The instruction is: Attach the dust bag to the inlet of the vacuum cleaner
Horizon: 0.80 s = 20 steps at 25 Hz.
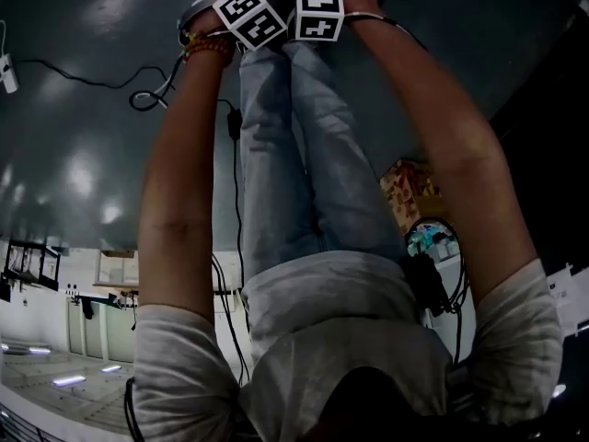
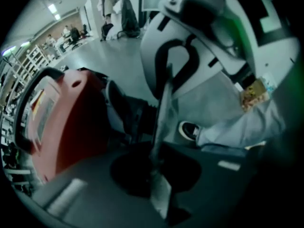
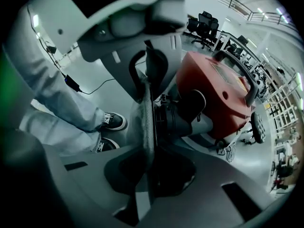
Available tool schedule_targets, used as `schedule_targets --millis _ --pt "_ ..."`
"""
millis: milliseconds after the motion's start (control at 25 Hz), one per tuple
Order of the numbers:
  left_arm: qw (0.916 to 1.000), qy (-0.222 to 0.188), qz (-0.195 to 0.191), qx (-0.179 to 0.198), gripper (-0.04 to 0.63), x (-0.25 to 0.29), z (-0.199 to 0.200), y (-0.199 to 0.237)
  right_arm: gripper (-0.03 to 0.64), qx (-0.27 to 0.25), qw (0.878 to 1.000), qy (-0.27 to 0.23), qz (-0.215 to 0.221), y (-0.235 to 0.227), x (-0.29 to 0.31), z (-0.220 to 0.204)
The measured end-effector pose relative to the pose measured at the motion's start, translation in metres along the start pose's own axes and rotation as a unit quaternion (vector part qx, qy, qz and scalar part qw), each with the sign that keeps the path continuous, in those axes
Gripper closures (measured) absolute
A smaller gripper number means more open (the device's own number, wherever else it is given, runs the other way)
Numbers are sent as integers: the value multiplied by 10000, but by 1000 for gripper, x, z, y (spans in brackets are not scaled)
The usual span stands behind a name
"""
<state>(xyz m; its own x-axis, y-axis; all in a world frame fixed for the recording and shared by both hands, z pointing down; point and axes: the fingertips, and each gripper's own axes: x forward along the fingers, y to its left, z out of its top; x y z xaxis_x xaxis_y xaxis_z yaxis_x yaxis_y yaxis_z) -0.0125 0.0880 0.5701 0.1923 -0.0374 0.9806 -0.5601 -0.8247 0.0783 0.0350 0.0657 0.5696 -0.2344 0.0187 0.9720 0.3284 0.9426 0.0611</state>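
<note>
The grey dust bag (image 2: 161,113) shows edge-on as a thin sheet running up from between my left gripper's (image 2: 156,177) jaws, which are shut on its rim. From the other side, my right gripper (image 3: 145,175) is shut on the same bag (image 3: 145,122). The red vacuum cleaner (image 2: 66,118) stands beside the bag, and its black inlet (image 3: 183,115) sits right behind the sheet. Whether bag and inlet touch is hidden. In the head view only the two marker cubes (image 1: 250,15) (image 1: 319,10) show at the top, close together; both sets of jaws are out of sight there.
The person's shoes (image 3: 111,121) stand on the grey floor close to the bag. A black cable (image 1: 147,95) loops over the floor to the left. Office chairs (image 3: 204,25) and shelving stand further off, behind the vacuum's handle (image 3: 242,77) and castor wheels (image 3: 228,151).
</note>
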Motion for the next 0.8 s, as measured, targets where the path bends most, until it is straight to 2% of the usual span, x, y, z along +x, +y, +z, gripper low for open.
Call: schedule_targets --millis 240,520,720,800 --pt "9993 -23 64 368 565 -11 5 2 584 255 9997 -24 -15 1 10 -3" --pt "9999 60 -50 143 565 4 0 1 584 78 10000 -36 51 -1 2 2" --pt "9992 -71 71 391 563 -13 9 2 584 443 9987 -78 255 1 15 -6" --pt "9994 -77 33 344 560 -10 8 3 584 451 9986 -31 292 7 12 -4"
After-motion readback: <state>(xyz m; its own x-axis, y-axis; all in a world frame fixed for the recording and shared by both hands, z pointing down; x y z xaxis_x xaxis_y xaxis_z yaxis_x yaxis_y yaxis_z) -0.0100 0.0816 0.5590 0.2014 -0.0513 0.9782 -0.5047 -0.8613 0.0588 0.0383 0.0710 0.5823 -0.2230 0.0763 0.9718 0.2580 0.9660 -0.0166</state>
